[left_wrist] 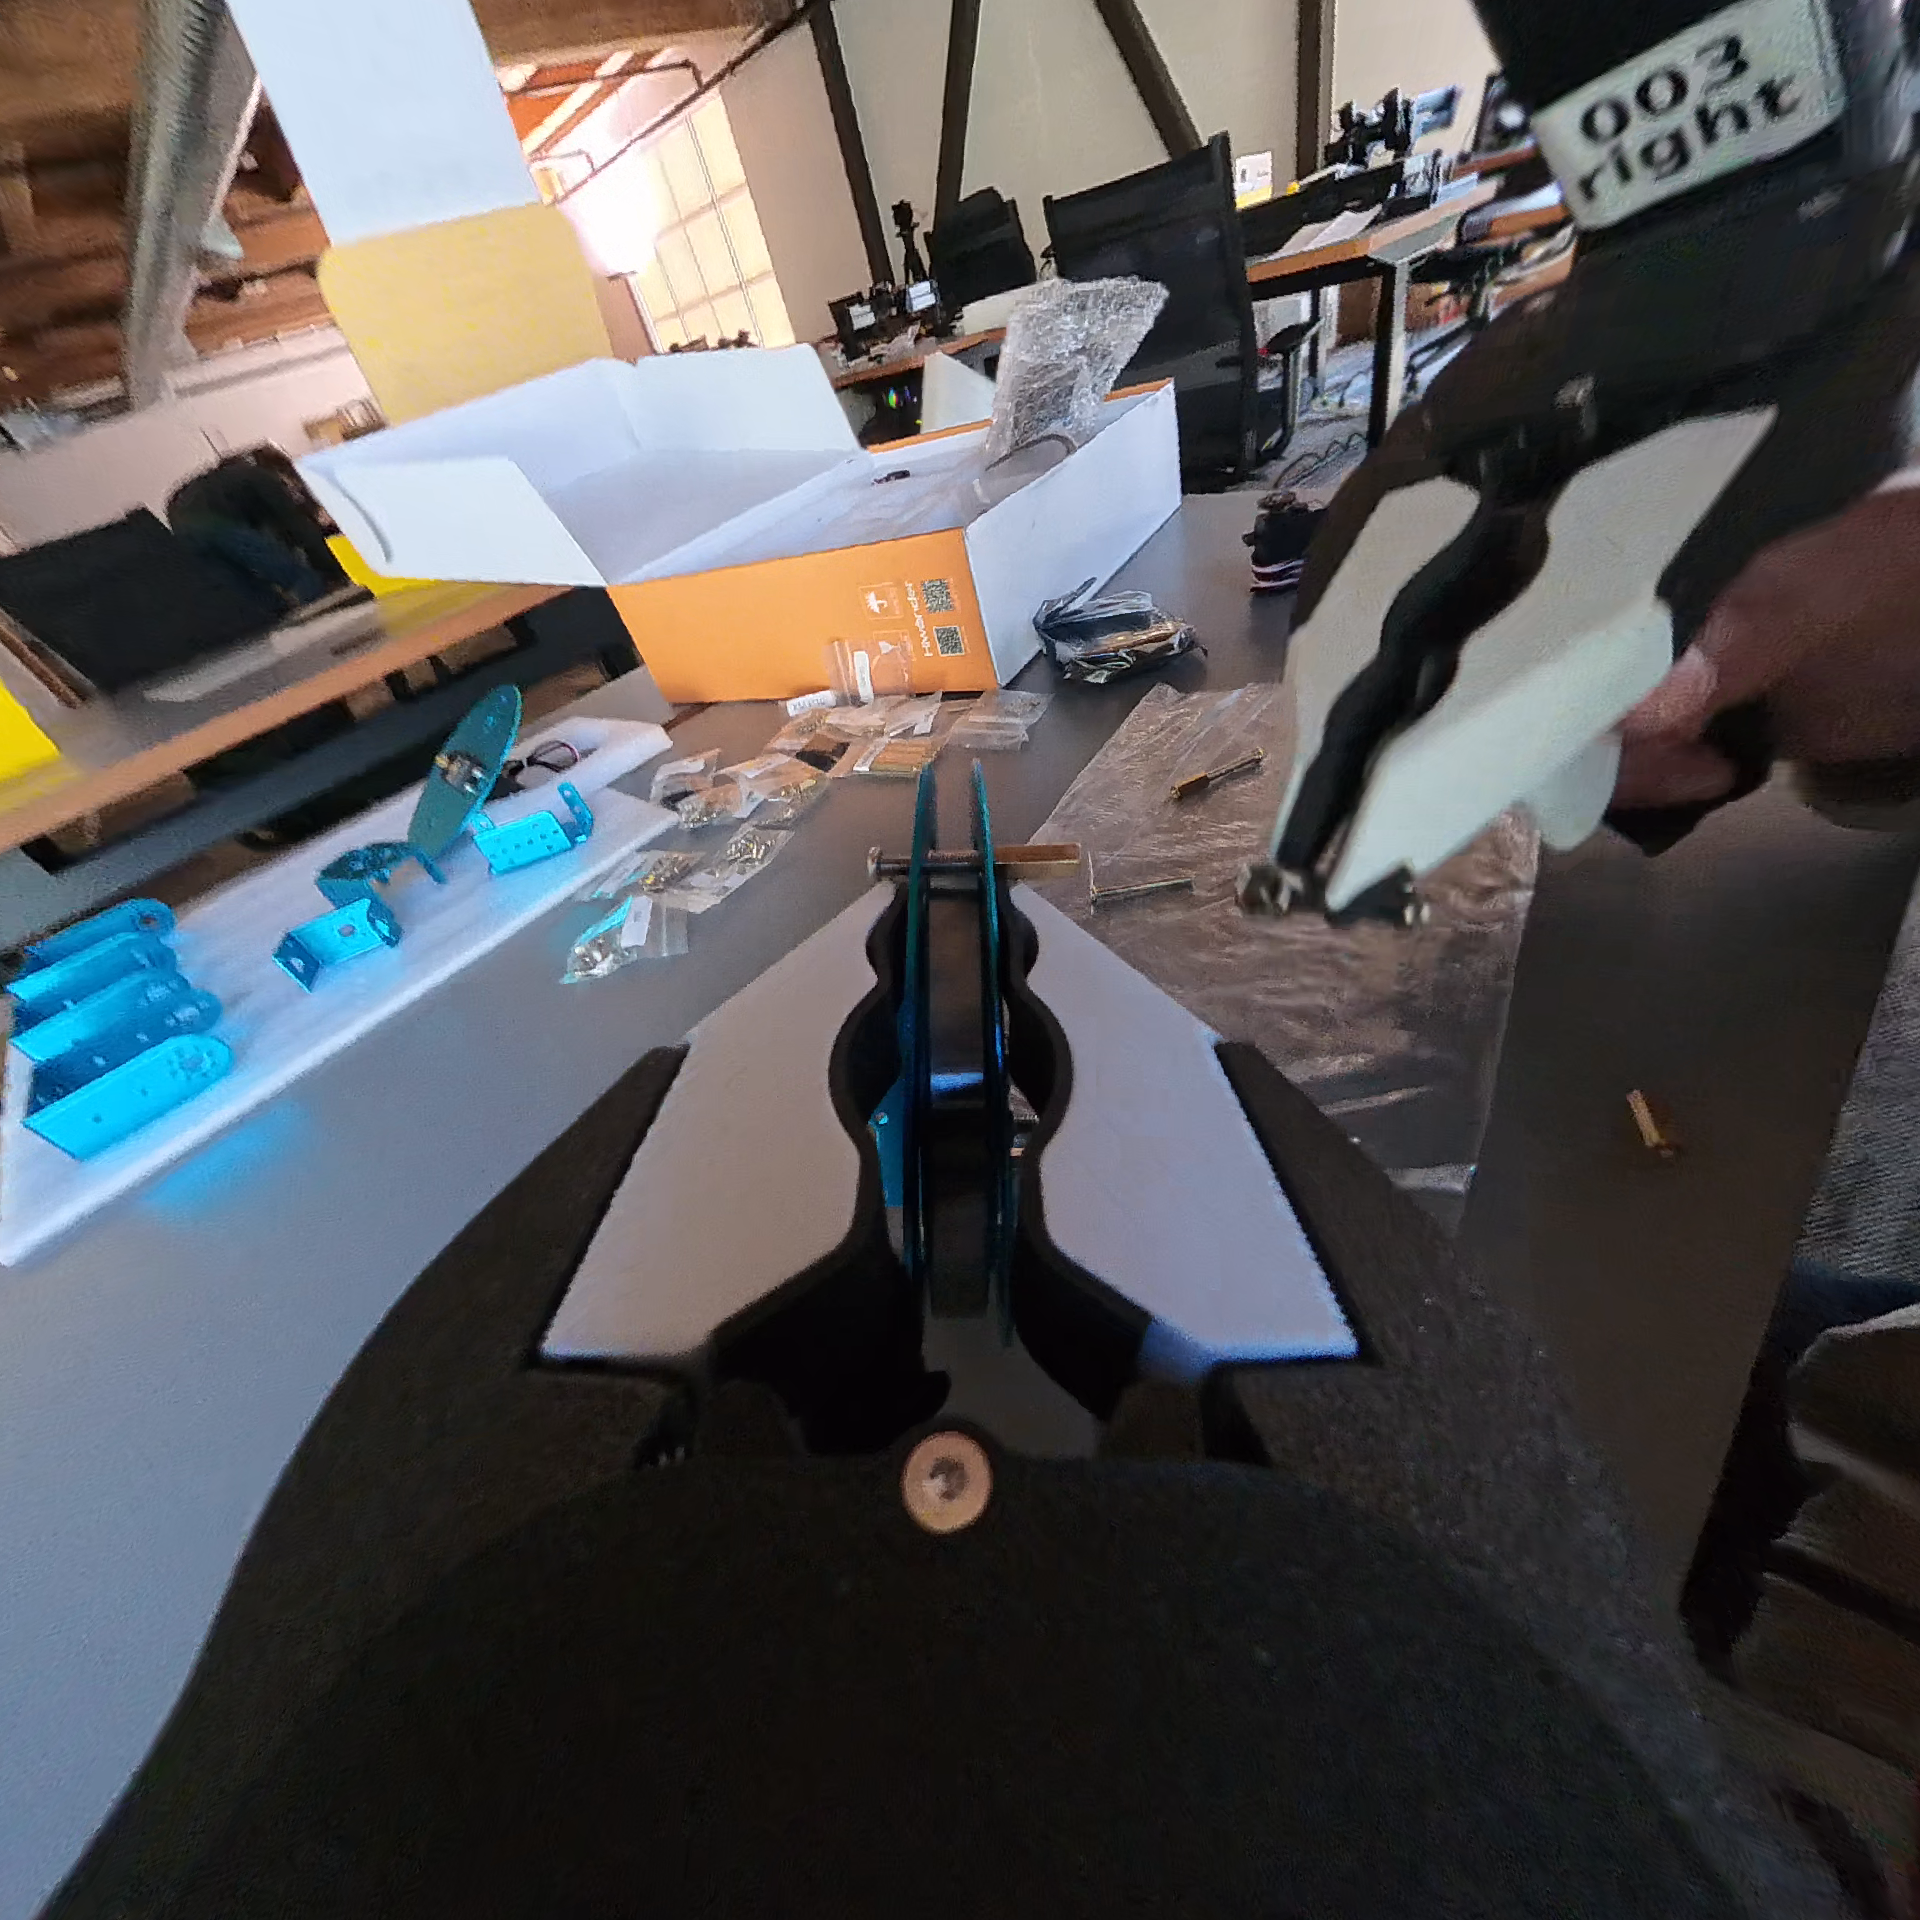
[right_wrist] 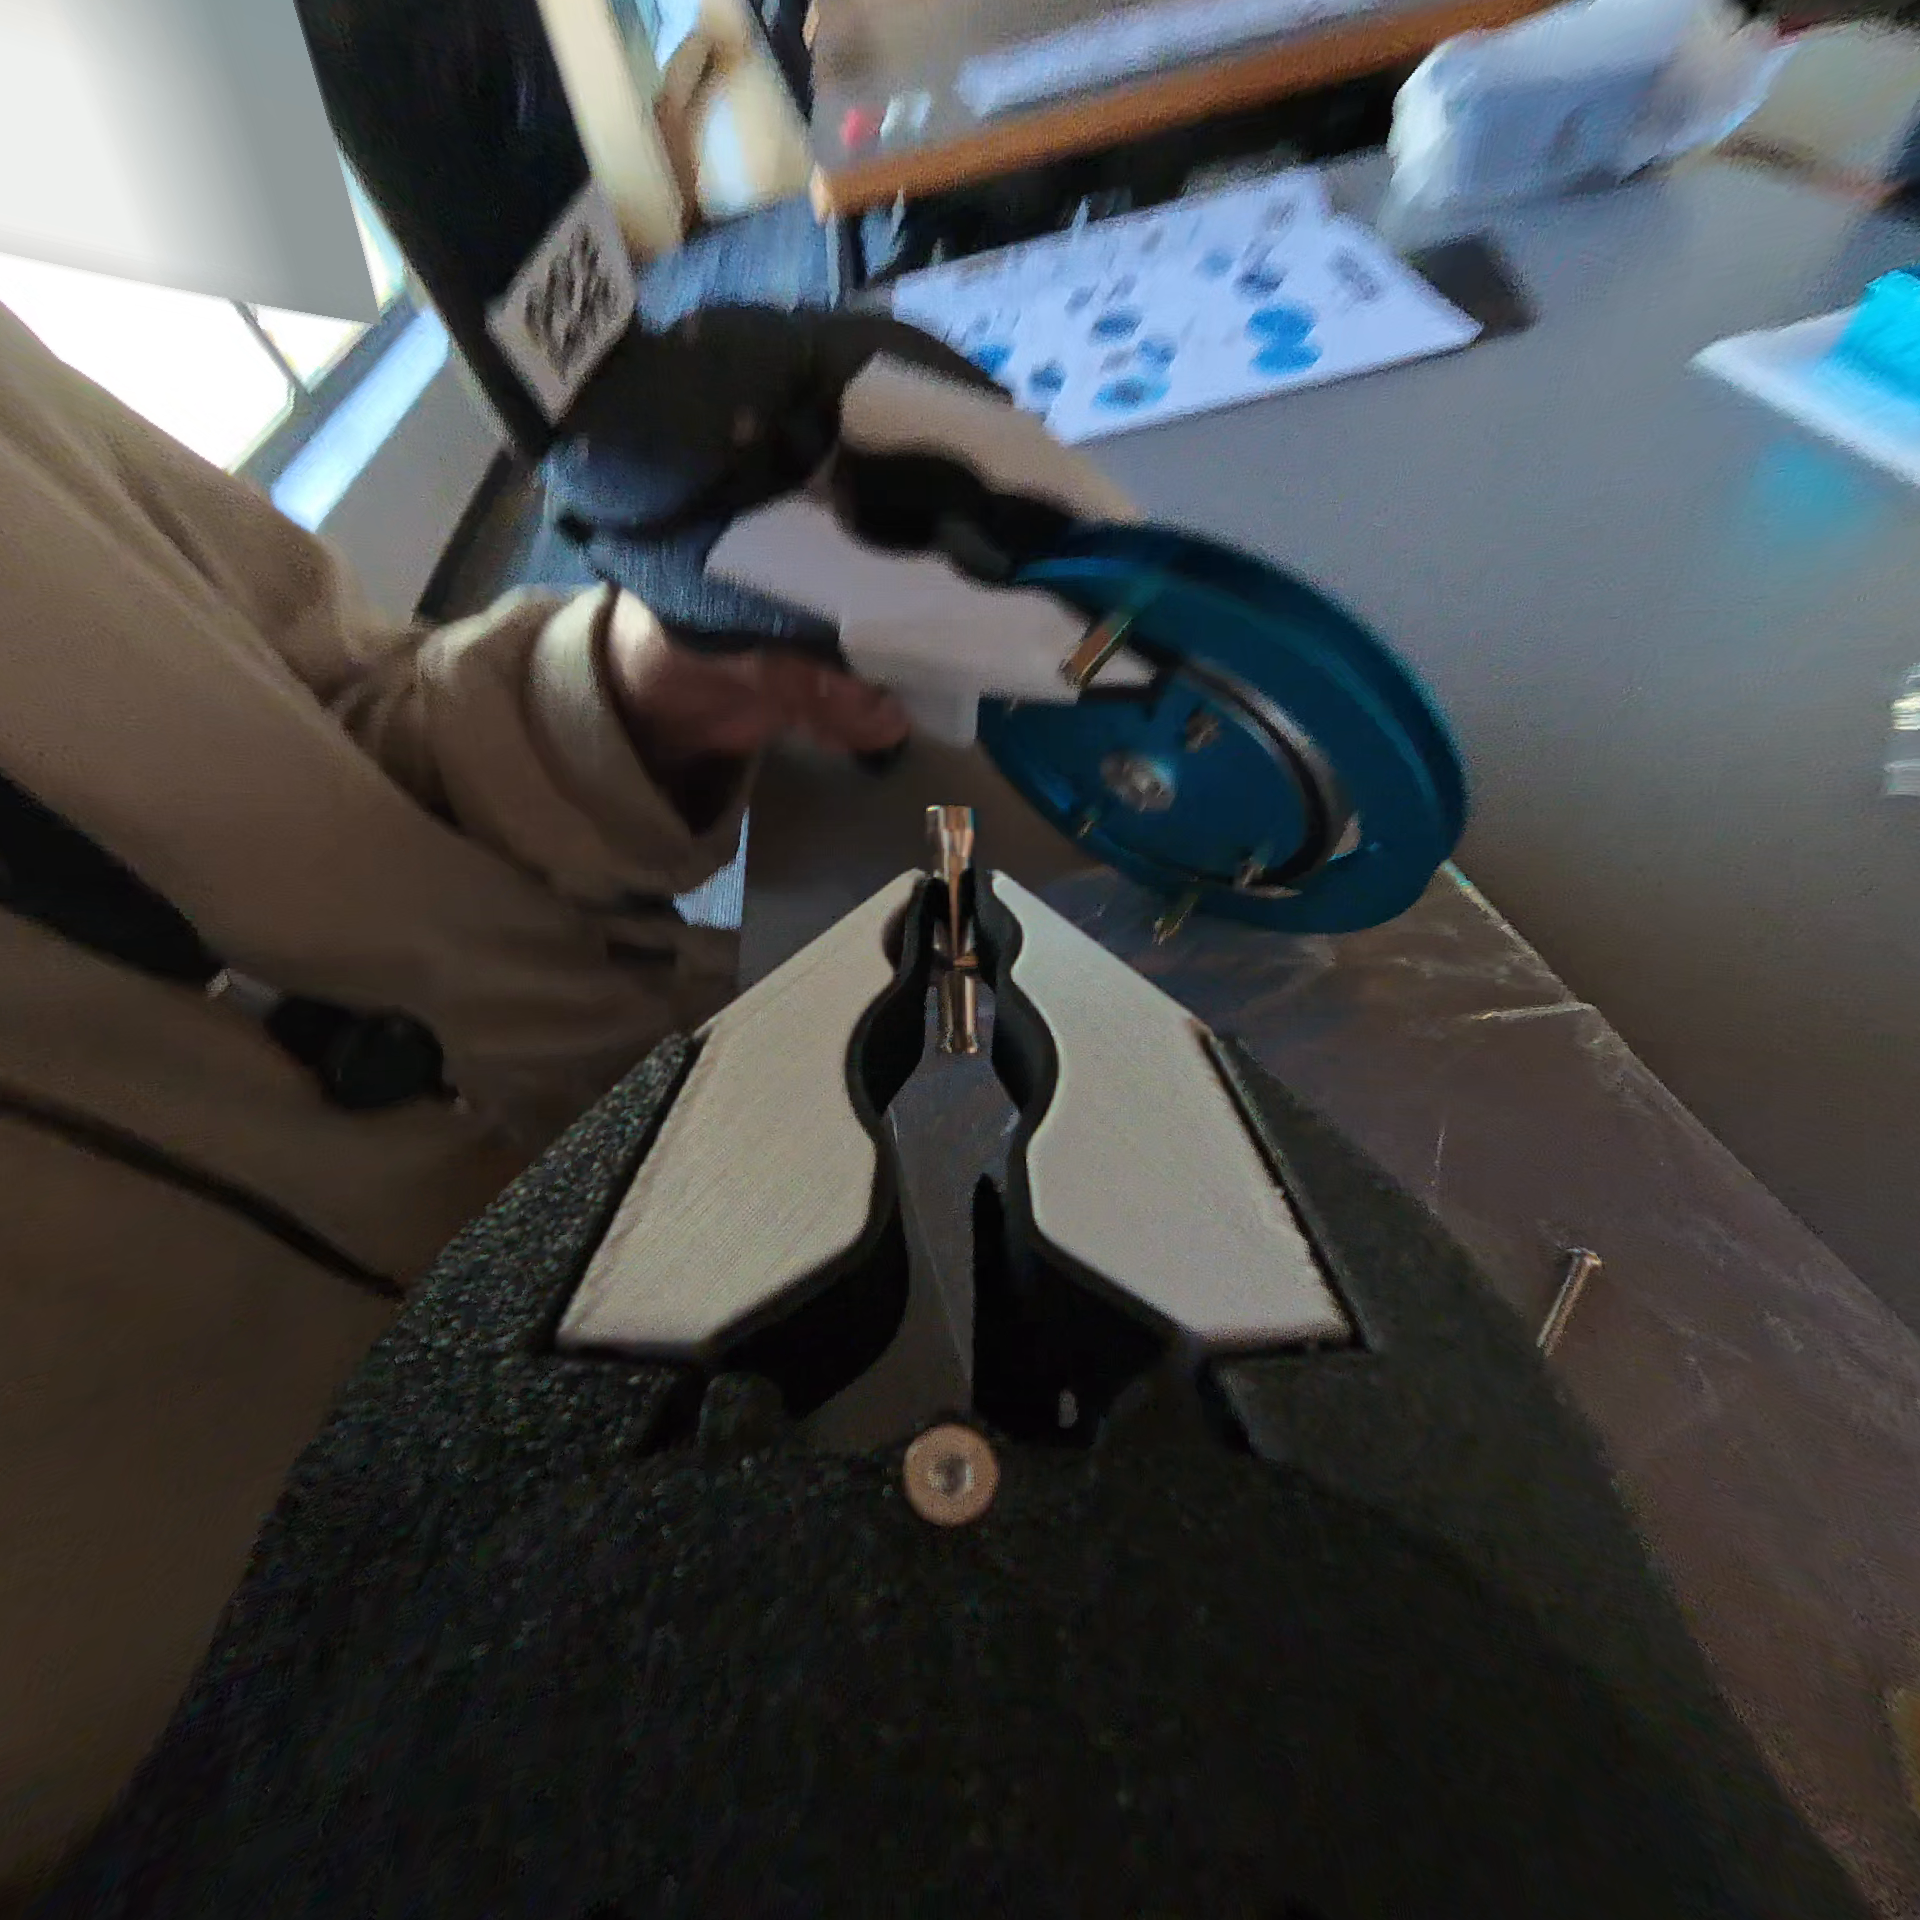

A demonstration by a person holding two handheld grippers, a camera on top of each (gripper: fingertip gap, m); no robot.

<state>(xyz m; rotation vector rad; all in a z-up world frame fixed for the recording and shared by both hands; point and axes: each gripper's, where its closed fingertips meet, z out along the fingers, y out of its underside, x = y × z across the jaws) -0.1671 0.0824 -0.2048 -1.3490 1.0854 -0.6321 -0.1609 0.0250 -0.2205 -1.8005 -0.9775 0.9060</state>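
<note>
In the left wrist view the left gripper (left_wrist: 951,883) is clamped on a blue wheel (left_wrist: 951,1039) made of two discs, held edge-on so the discs run straight out along the fingers; a screw with a brass standoff (left_wrist: 977,858) crosses the discs at the tips, its long axis lying side to side; the right gripper (left_wrist: 1335,899) hangs just to the right of that standoff, apart from it, over a clear plastic sheet (left_wrist: 1247,966) on the grey table (left_wrist: 312,1403); blue brackets (left_wrist: 114,1039) and an open box (left_wrist: 800,582) lie well off to the left. In the right wrist view the right gripper (right_wrist: 951,883) is closed on a small silver screw (right_wrist: 954,935) whose long axis points forward past the tips; the wheel (right_wrist: 1226,769) sits ahead and to the right, broad face showing, near but not touching; a loose screw (right_wrist: 1567,1299) lies on the table at the right.
</note>
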